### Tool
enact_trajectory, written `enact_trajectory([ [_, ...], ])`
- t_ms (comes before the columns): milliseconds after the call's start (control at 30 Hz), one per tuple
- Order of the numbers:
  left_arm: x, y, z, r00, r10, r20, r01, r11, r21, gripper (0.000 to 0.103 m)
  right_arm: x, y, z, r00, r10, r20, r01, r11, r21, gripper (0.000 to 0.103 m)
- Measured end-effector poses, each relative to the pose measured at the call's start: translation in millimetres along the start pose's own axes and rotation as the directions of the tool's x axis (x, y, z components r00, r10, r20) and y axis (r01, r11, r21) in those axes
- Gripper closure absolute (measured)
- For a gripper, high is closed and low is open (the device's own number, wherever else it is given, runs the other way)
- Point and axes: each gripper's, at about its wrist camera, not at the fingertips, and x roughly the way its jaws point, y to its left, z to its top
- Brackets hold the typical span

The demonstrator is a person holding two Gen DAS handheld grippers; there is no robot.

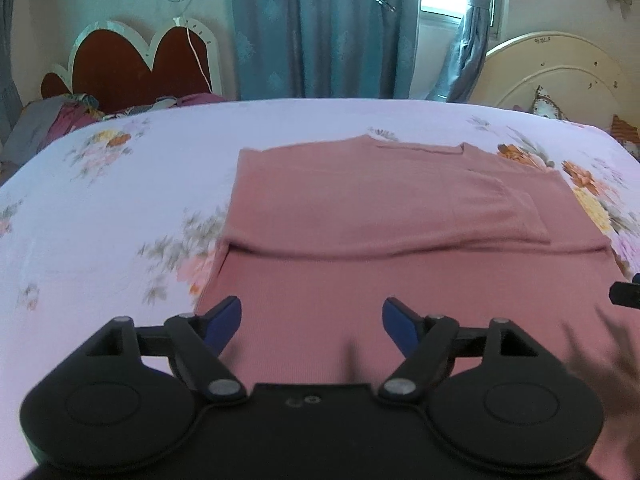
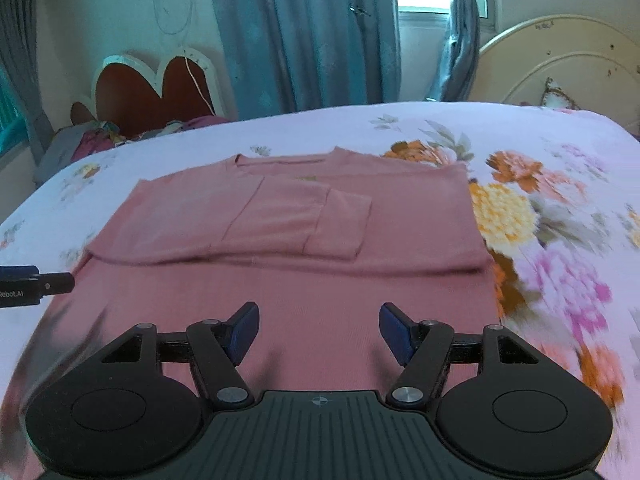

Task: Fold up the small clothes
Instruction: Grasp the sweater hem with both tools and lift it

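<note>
Pink shirt [image 1: 400, 216] lies flat on my floral bedsheet [image 1: 120, 184] through the left wrist camera, neckline toward the curtains [image 1: 320, 28], long axis running away from me; my left gripper [image 1: 312, 326] hovers spread above its near hem. Through the right camera, the shirt [image 2: 300, 232] shows sleeves folded inward, my right gripper [image 2: 319, 330] spread too. "Robot.AI" reads on the left gripper's edge [image 2: 24, 286].

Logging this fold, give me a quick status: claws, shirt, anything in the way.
Left claw open, right claw open, both empty over the near hem. Pink shirt flat on floral bedsheet, sleeves folded in. Nothing on the shirt.
</note>
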Motion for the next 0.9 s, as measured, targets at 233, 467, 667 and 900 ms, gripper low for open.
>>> enact_trajectory([
  [233, -25.7, 29.9, -46.1, 0.999, -0.025, -0.033, 0.025, 1.000, 0.001, 0.027, -35.9, 22.3, -45.3, 0.999, -0.039, -0.017, 0.038, 0.999, -0.035, 0.037],
  [467, -43.6, 54.8, -77.5, 0.998, -0.034, -0.057, 0.033, 0.999, -0.017, 0.028, -60.5, 31.4, -77.6, 0.996, -0.079, -0.031, 0.078, 0.997, -0.023, 0.037],
  [667, -56.0, 72.2, -97.6, 0.997, -0.023, -0.074, 0.020, 0.999, -0.049, 0.028, -77.2, 36.0, -98.6, 0.992, -0.121, -0.029, 0.119, 0.992, -0.051, 0.037],
  [900, -60.7, 82.8, -116.7, 0.993, -0.043, -0.112, 0.032, 0.995, -0.098, 0.030, -86.8, 25.1, -113.3, 0.987, -0.156, -0.042, 0.155, 0.988, -0.009, 0.037],
])
